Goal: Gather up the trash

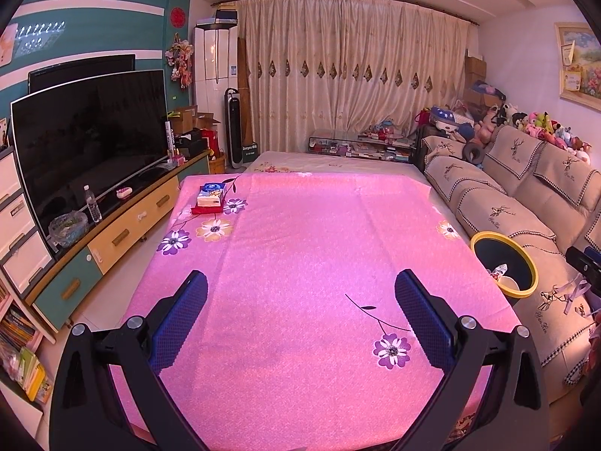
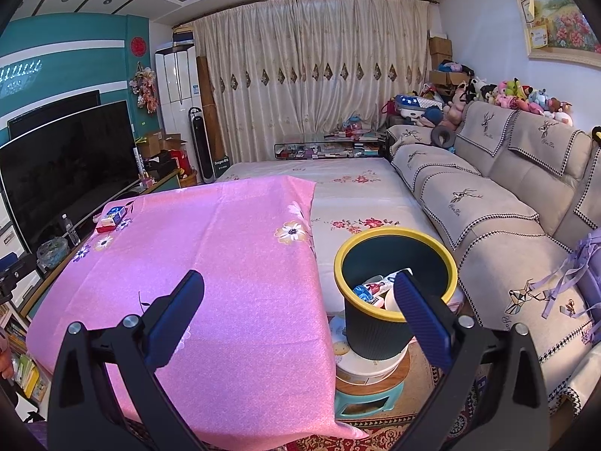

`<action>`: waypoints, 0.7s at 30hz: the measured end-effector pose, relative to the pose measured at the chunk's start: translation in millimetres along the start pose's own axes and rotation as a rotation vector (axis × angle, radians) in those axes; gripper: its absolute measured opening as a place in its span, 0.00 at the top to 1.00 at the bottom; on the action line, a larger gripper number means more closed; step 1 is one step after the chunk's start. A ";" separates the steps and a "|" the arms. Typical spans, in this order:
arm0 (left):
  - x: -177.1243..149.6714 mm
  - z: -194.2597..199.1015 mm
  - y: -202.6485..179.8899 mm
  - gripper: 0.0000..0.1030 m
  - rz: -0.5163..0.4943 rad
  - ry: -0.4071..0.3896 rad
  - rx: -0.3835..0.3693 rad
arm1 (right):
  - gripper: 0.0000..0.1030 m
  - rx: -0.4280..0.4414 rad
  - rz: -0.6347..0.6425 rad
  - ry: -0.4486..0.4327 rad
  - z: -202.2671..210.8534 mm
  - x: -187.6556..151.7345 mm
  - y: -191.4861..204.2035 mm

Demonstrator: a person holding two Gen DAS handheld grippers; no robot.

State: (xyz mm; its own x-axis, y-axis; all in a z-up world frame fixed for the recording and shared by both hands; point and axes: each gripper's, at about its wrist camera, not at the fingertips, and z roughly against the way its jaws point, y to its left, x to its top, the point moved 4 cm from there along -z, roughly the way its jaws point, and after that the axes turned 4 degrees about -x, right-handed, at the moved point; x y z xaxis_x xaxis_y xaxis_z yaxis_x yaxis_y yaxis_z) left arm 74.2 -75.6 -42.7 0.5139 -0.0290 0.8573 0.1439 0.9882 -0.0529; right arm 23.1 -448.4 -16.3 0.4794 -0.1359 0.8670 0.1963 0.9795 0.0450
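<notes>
The left gripper [image 1: 300, 293] is held wide open and empty over the pink flowered tablecloth [image 1: 300, 233], with a tissue pack [image 1: 211, 197] seen far ahead of its left finger and the yellow-rimmed bin [image 1: 526, 263] off beyond its right finger. The right gripper [image 2: 298, 289] is likewise spread wide with nothing held — its right fingertip [image 2: 407, 285] overlaps the bin [image 2: 375, 334], which stands upright on a stool [image 2: 370, 402], mouth upward. Inside the bin, trash [image 2: 372, 287] is seen — a printed wrapper lying with its long axis slanting up toward the right fingertip.
</notes>
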 end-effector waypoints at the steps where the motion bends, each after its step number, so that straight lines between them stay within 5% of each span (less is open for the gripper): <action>1: -0.2 -0.8 0.1 0.05 0.000 0.001 0.000 | 0.07 0.000 0.000 0.000 0.0 0.1 0.1; 21: -2.6 -8.9 2.2 0.05 -0.002 0.015 -0.001 | 0.07 0.001 -0.002 0.004 -2.5 -2.4 0.7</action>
State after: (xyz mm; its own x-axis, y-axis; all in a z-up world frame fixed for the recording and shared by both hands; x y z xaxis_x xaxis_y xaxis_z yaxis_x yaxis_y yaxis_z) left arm 80.6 -74.7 -49.6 0.5263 -0.0331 0.8496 0.1458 0.9879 -0.0519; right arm 24.2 -447.7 -19.5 0.4820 -0.1387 0.8651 0.1965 0.9793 0.0476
